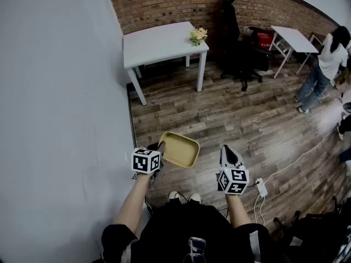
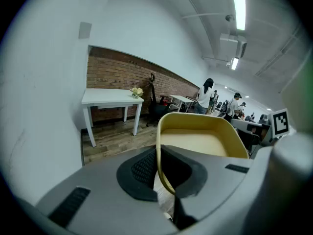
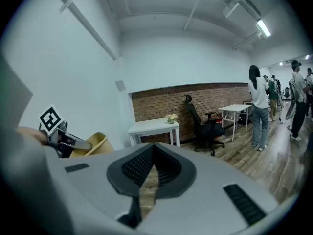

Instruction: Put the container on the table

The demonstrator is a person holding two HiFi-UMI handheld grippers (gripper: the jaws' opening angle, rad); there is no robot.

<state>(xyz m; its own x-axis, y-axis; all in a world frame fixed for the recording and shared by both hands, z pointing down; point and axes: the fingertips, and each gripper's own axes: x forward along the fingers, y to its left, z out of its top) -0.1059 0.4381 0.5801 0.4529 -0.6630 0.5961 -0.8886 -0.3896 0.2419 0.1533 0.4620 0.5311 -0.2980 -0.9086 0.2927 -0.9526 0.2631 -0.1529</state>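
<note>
A shallow tan container (image 1: 179,149) hangs above the wood floor, and my left gripper (image 1: 159,148) is shut on its near left rim. In the left gripper view the container (image 2: 203,140) fills the middle, its rim pinched between the jaws of the left gripper (image 2: 160,169). My right gripper (image 1: 226,153) hovers to the right of the container, shut with nothing in it. The right gripper view shows the right gripper (image 3: 150,164) with jaws together and the container (image 3: 93,143) at the left. A white table (image 1: 162,44) stands ahead by the brick wall.
A small flower bunch (image 1: 198,35) sits on the table's right end. A black office chair (image 1: 241,53) and a second white table (image 1: 294,39) stand to the right. A person (image 1: 324,69) stands at far right. A white power strip and cord (image 1: 262,187) lie on the floor. A white wall (image 1: 60,119) runs along the left.
</note>
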